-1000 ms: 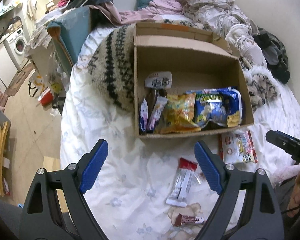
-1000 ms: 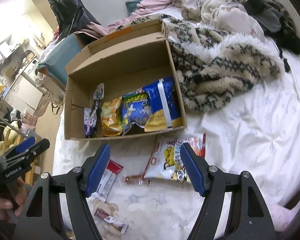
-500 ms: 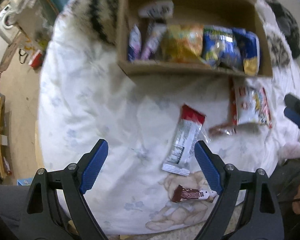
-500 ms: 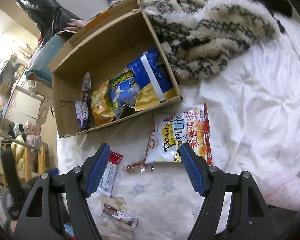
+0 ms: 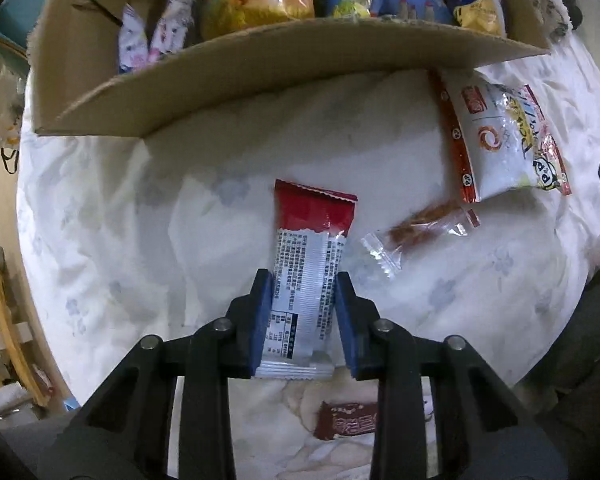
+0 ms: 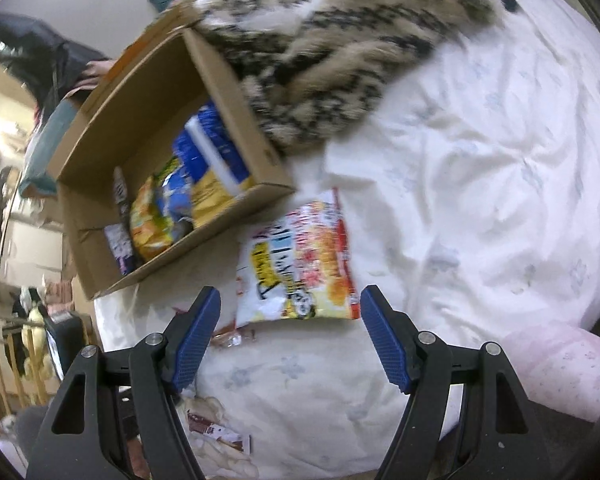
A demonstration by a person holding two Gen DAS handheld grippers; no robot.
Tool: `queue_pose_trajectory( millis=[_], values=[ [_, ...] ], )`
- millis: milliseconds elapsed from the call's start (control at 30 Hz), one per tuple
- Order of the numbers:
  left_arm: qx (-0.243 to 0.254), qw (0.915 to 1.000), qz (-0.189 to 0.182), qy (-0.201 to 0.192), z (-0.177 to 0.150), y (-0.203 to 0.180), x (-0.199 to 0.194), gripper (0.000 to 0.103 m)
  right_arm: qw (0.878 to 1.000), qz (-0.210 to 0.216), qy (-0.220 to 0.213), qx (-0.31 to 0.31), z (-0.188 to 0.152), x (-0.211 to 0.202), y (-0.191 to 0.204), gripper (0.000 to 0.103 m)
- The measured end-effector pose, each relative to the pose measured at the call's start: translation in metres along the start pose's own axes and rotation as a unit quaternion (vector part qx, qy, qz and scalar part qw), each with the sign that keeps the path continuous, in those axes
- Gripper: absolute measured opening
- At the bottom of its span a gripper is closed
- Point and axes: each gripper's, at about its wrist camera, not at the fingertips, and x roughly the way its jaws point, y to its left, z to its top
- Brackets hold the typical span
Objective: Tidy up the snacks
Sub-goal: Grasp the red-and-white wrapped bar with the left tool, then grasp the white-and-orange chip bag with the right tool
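A red and white snack bar (image 5: 314, 216) lies on the white bed sheet in front of the cardboard box (image 5: 260, 68). My left gripper (image 5: 303, 280) points straight down and its jaws are closing, the blue pads touching both long edges of the bar's wrapper. In the right wrist view my right gripper (image 6: 291, 296) stands open just above the near end of a white, red and yellow snack bag (image 6: 296, 256), with nothing held. The box (image 6: 204, 240) holds several snack bags standing upright.
A small clear wrapper with a reddish snack (image 5: 420, 232) lies right of the bar. A brown chocolate bar (image 5: 348, 420) sits near the bed's front edge. A furry patterned blanket (image 6: 340, 60) lies against the box's right side. A pink cushion (image 6: 556, 364) is at the right.
My left gripper dropped onto the red and white bar and its jaws closed in from wide open. My right gripper sank toward the white snack bag and rolled, staying open.
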Motion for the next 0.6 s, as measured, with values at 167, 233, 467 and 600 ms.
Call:
queue_pose_trajectory(
  millis=[167, 233, 467, 600],
  values=[
    [-0.057, 0.9968, -0.031, -0.046, -0.008, 0.022, -0.038, 0.027, 1.0, -0.011, 0.015, 0.02, 0.01, 0.016, -0.005, 0.079],
    [-0.079, 0.9939, -0.047, -0.061, -0.009, 0.032, -0.051, 0.027, 0.999, -0.023, 0.032, 0.013, 0.017, 0.031, -0.002, 0.079],
    [-0.116, 0.9878, -0.064, -0.082, -0.023, 0.055, -0.071, 0.027, 0.998, -0.002, 0.061, 0.015, 0.036, 0.078, 0.002, 0.081],
    [-0.12, 0.9877, -0.067, -0.075, -0.018, 0.06, -0.067, 0.027, 0.995, -0.006, 0.098, -0.01, 0.032, 0.105, 0.007, 0.089]
  ],
)
